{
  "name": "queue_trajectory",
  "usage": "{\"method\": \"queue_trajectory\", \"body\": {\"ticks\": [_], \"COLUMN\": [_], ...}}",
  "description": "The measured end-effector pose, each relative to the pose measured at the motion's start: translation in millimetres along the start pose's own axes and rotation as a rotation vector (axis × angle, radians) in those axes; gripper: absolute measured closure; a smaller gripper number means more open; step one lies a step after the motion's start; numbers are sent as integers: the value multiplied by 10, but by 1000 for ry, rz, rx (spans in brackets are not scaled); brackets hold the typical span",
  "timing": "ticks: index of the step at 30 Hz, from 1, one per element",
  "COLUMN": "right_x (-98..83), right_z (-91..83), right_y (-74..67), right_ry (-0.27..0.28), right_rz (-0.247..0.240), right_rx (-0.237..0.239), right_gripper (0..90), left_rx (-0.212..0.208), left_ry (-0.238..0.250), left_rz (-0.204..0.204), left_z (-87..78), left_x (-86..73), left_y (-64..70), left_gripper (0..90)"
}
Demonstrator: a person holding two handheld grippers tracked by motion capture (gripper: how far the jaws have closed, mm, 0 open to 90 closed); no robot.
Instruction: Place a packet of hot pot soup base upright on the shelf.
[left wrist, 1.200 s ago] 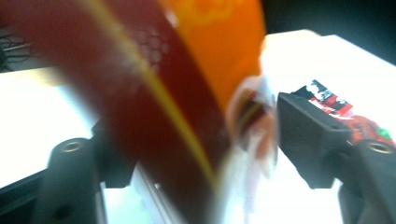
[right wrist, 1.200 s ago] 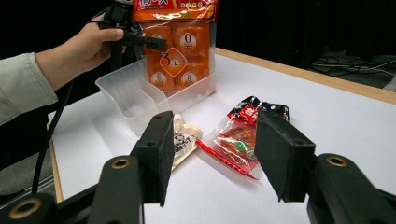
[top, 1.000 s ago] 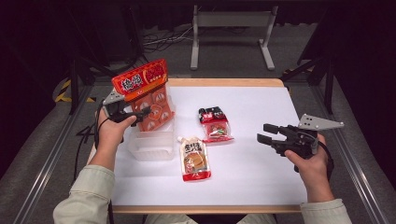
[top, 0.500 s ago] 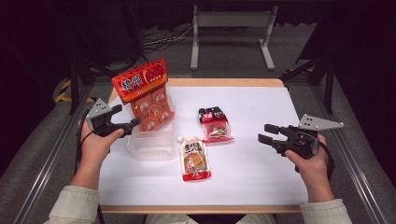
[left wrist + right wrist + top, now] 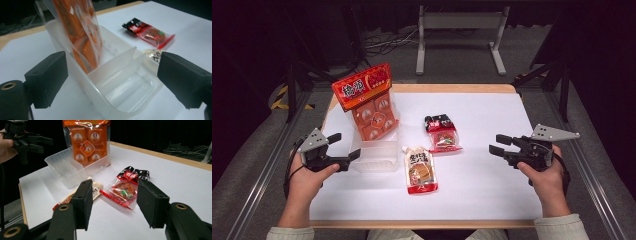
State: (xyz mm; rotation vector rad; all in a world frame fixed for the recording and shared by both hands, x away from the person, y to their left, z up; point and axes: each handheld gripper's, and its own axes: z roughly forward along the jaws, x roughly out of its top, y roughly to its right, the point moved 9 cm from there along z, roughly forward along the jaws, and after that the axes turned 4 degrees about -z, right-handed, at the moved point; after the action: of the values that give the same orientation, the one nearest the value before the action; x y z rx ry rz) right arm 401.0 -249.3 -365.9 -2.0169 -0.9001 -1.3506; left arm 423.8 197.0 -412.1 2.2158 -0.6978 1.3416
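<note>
An orange snack bag (image 5: pixel 369 107) stands upright in the far compartment of a clear plastic bin (image 5: pixel 379 159) at the table's left. My left gripper (image 5: pixel 344 146) hovers at the bin's near left corner, open and holding nothing. Its own view looks between the wide jaws at the bin (image 5: pixel 125 90) and the bag (image 5: pixel 80 32). A beige and red pouch (image 5: pixel 421 170) lies flat beside the bin. A red and black packet (image 5: pixel 443 132) lies behind it. My right gripper (image 5: pixel 498 144) stands open at the right, pointing at the packet (image 5: pixel 125 188) from a distance.
The white table top (image 5: pixel 492 200) has bare room in front and to the right. The bin's near compartment (image 5: pixel 130 92) holds nothing. A metal stand (image 5: pixel 459 30) and cables are on the floor beyond the table. Rails run along both sides.
My left gripper has drawn back from the orange bag toward the table's left front edge. The bag stays upright in the bin. The right gripper has not moved.
</note>
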Motion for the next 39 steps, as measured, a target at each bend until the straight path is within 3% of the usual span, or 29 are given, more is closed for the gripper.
{"method": "queue_trajectory", "body": {"ticks": [4,14,21,24,26,32,36,39], "right_x": [-9,4,57,94,96,71,62,64], "right_z": [21,175,454,573,624,918,1066,1144], "right_y": [10,23,215,282,308,399,459,488], "right_ry": [-3,-21,-69,-54,-67,-136,-156,-156], "right_rz": [-1,0,3,-5,-8,-15,-12,6], "right_rx": [0,7,-50,-46,-45,-38,-43,-33], "right_gripper": [476,466,460,460,459,425,415,415], "left_rx": [-27,-36,-34,-25,-7,-28,-34,-12], "left_ry": [11,17,9,20,30,4,4,1], "left_rz": [-22,-55,-58,-43,-48,-61,-60,-60], "left_z": [-38,-139,-158,-147,-130,-111,-110,-94], "left_x": [10,-12,-60,-71,-87,-156,-155,-165], "left_y": [25,38,103,123,101,124,133,106], "left_gripper": [103,95,96,98,107,106,103,89]}}
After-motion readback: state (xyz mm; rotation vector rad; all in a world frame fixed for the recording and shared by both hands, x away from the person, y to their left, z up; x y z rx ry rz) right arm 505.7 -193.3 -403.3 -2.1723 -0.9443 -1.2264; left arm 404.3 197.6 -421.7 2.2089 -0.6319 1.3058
